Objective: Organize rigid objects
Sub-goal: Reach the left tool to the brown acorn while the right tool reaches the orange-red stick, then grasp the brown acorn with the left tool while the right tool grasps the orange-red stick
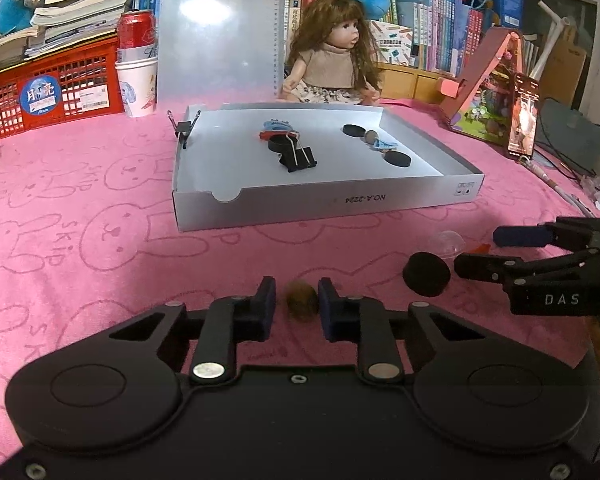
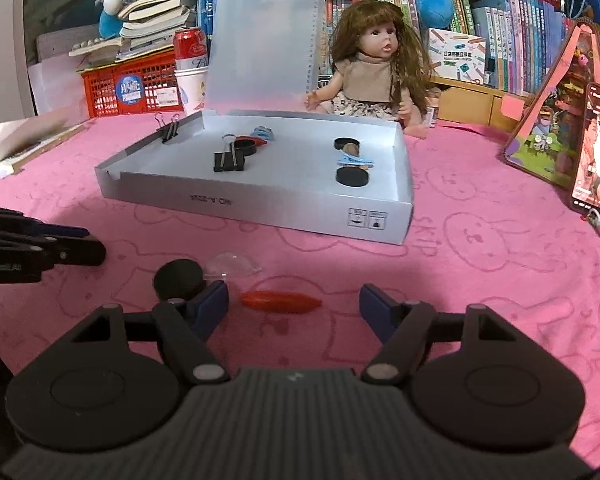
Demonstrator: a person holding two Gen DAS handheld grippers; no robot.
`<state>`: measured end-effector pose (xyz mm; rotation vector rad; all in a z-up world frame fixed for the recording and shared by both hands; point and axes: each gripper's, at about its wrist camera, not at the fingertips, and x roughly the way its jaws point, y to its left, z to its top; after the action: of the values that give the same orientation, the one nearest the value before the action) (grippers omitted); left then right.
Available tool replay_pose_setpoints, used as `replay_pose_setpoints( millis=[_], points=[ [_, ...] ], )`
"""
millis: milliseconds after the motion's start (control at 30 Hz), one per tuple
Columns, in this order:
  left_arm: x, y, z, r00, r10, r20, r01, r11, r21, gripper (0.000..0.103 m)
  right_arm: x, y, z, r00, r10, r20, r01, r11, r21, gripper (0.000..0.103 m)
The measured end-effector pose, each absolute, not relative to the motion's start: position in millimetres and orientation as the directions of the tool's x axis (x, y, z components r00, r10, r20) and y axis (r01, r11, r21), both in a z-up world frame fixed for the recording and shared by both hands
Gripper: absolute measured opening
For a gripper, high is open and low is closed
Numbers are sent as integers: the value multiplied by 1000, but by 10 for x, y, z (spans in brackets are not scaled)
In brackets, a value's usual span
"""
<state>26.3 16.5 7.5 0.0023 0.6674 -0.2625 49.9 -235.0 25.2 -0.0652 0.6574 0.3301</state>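
Low centre of frame, left gripper (image 1: 297, 306) jaws clamped on brown nut (image 1: 301, 303), right gripper (image 2: 294, 307) jaws apart around red piece (image 2: 281, 301); next, carrying to grey tray (image 1: 324, 200) above.

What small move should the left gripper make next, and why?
Probably lift it. The left gripper looks shut on the small brown nut, which lies low on the pink cloth. The open white tray ahead already holds a similar nut, so raising it clear comes before carrying it over.
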Motion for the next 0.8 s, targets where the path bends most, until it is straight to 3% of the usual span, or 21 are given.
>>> replay_pose_setpoints(
  millis=[133,800],
  points=[
    [259,137,76,759,-234,-608,237,968,-76,16,455,-2310,261,743,284,-606,-328,944,40,50],
    [385,78,351,785,-277,-554,258,959,-114,16,495,-2371,524,796,243,-555,-299,954,-11,49]
  ],
)
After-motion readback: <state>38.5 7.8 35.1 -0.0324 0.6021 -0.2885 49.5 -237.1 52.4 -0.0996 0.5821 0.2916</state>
